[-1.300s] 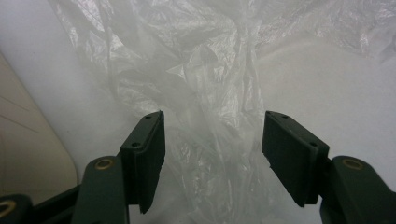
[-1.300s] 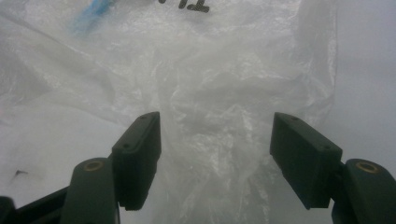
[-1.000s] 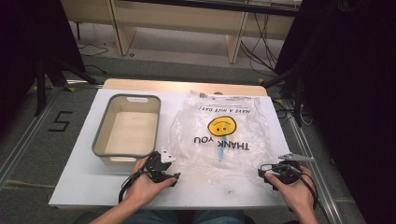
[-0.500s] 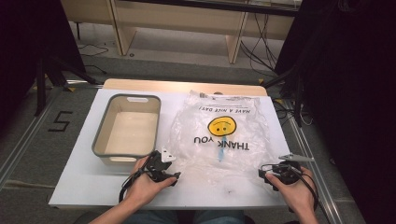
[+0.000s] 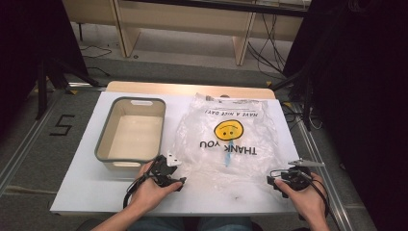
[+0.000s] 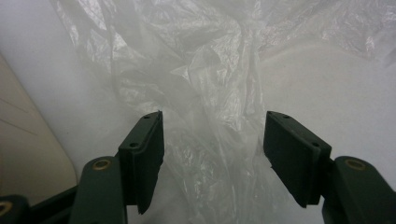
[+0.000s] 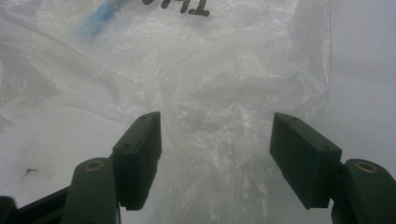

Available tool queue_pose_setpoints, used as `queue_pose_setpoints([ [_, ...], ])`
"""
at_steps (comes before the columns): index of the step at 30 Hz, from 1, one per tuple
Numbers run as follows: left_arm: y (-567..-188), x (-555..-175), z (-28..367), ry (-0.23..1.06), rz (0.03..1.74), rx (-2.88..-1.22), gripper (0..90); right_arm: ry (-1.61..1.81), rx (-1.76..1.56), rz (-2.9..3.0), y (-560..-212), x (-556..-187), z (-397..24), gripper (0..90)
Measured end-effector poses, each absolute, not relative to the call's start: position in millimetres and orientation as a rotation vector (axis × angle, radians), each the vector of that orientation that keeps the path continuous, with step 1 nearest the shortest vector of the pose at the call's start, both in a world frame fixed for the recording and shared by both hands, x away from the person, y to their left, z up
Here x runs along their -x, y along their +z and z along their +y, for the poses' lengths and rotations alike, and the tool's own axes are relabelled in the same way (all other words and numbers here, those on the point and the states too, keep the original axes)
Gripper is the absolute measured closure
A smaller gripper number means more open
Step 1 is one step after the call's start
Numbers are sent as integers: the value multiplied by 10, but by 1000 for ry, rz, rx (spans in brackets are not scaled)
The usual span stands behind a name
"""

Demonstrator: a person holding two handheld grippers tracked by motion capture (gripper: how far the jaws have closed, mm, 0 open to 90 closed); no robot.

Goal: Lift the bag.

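The plastic bag (image 5: 226, 139) reads "THANK YOU" and "HAVE A NICE DAY" on the white table (image 5: 86, 183); a floor "5" (image 5: 62, 125) lies at nine o'clock. Both the left gripper (image 5: 179, 174) and the right gripper (image 5: 270, 182) are wide apart, gripping nothing.

The high view is evenly lit from above: the white tabletop (image 5: 86, 192) is bright, while the room beyond its far and right edges falls into near-black shadow. Shadows on the tabletop are faint and soft, with a thin dark line under the tub (image 5: 131, 131) along its near side. The clear plastic bag (image 5: 226, 139) carries pale glare along its creases. The picture is slightly soft and grainy.

Both gripper views are dimmer and greyish. In the left gripper view the bag's folds are hazy and the jaws are fairly sharp; the right gripper view is similar, its top edge blurred.
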State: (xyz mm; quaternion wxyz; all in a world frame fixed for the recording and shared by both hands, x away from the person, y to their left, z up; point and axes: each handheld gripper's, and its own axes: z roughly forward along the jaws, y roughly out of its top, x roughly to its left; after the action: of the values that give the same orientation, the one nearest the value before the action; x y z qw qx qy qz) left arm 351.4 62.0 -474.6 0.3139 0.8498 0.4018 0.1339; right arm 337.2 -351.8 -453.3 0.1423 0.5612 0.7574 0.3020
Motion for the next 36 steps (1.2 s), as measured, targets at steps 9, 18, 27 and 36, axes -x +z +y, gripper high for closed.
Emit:
queue_pose_setpoints([
  [9, -4791, -3541, 597, 328, 1105, -2246, 380, 834, -1643, 2237, -4583, -3351, -3561, 344],
  [18, -4819, -3561, 626, 296, 1119, -2261, 381, 786, -1597, 2236, -4538, -3314, -3515, 347],
  [27, -4825, -3543, 593, 325, 1113, -2283, 379, 740, -1641, 2222, -4569, -3301, -3553, 334],
  [36, -4806, -3520, 552, 339, 1128, -2293, 458, 633, -1655, 2287, -4632, -3292, -3496, 329],
])
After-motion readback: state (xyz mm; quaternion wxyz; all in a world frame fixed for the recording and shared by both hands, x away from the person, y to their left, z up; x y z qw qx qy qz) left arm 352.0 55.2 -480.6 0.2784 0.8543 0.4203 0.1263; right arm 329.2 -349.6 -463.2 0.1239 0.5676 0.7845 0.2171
